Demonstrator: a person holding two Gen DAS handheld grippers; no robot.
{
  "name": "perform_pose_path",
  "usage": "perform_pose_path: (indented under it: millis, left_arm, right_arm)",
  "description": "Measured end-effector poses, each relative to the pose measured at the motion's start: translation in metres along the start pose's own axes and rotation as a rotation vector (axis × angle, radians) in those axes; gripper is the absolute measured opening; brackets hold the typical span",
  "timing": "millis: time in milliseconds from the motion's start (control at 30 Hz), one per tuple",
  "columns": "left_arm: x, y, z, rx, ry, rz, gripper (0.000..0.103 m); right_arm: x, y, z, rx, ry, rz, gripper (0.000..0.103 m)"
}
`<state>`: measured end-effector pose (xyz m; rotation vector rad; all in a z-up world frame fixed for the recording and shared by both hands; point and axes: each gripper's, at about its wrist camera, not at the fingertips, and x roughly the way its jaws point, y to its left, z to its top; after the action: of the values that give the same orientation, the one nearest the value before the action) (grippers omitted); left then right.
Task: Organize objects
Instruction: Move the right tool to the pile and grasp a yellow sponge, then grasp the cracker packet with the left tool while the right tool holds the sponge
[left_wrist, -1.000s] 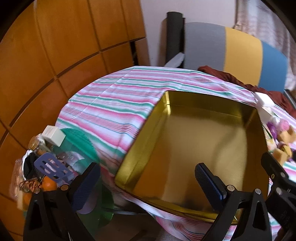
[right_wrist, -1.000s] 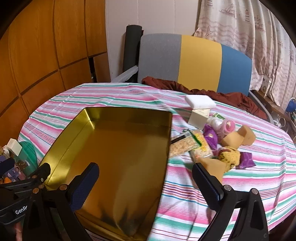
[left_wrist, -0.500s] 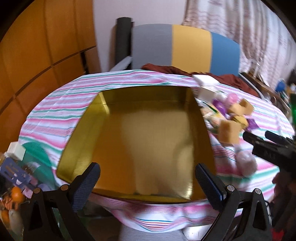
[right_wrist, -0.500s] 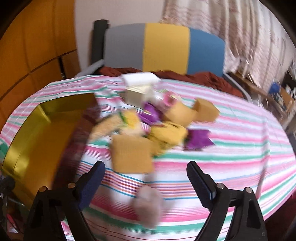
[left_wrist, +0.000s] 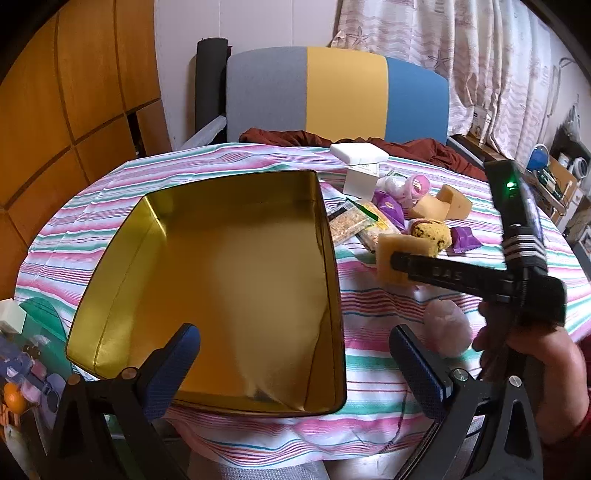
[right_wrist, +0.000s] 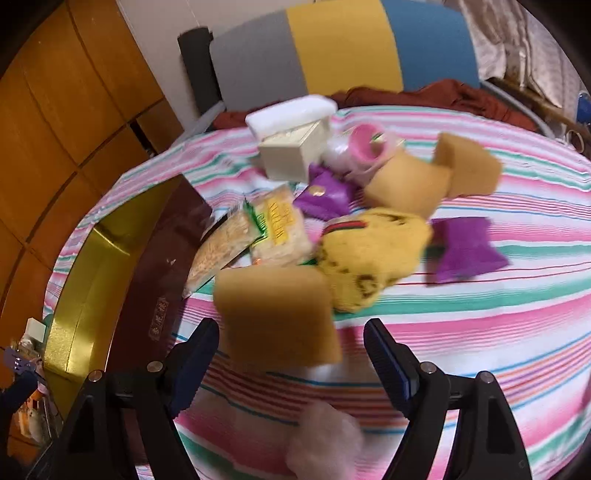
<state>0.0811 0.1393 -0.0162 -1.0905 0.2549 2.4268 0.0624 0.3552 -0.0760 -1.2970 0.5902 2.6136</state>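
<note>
Roughly, per item:
target: tan sponge block (right_wrist: 277, 314), nearest loose item to the right gripper (right_wrist: 291, 350); my guess for the next pick
direction: block lies straight ahead of the right gripper and a bit left of its centre line, just past the fingertips, not yet between them
axis: block looks squarish with its broad face up; long axis cannot be told, view is blurred
nearer hand: right one; in the left wrist view the right gripper (left_wrist: 397, 260) reaches over the same block (left_wrist: 391, 254), while the left gripper (left_wrist: 295, 354) hangs over the tin
right gripper state: jaws spread wide, nothing between them
left gripper state: jaws also spread wide, empty, hovering above the near rim of the gold tin (left_wrist: 332, 280)
tin: empty inside, sits on the left part of the striped worktop (left_wrist: 369, 369), open side up; block is just right of its right wall
clutter: yellow spotted sponge (right_wrist: 369, 254) touches the block's far right corner; noodle packets (right_wrist: 273, 229) just behind it; purple wrappers (right_wrist: 461, 251) further right
pink fluffy ball (right_wrist: 325, 443): on the worktop below and nearer than the right gripper's fingers, could be brushed on a descent
next move, judged: push forward and down so the fingers straddle the block, close, carry left to the tin
risk: the spotted sponge may come along if the right finger lands between the two
</note>
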Motion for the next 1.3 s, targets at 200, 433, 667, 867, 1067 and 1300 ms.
perform_pose_path:
  millis: [200, 433, 667, 867, 1067, 1300]
  left_arm:
    - [0.005, -0.002, 0.014, -0.021, -0.022, -0.096, 0.103]
    - [0.036, -0.048, 0.063, 0.115, -0.002, -0.078, 0.103]
    - [0.095, -0.090, 0.104, 0.379, 0.031, -0.074, 0.102]
    - [0.135, -0.099, 0.130, 0.527, 0.120, -0.083, 0.100]
    - [0.160, -0.105, 0.138, 0.762, 0.173, -0.065, 0.095]
    - [0.190, -0.114, 0.130, 0.945, 0.312, -0.081, 0.086]
  right_arm:
    - [0.000, -0.006, 0.001, -0.007, -0.028, 0.033, 0.060]
    - [-0.027, -0.037, -0.001, 0.042, -0.044, 0.055, 0.060]
    - [-0.044, -0.064, -0.004, 0.097, -0.058, 0.060, 0.060]
    - [-0.045, -0.075, -0.005, 0.138, -0.057, 0.094, 0.060]
    - [-0.045, -0.080, -0.006, 0.168, -0.053, 0.113, 0.061]
    - [-0.045, -0.079, -0.009, 0.181, -0.047, 0.125, 0.061]
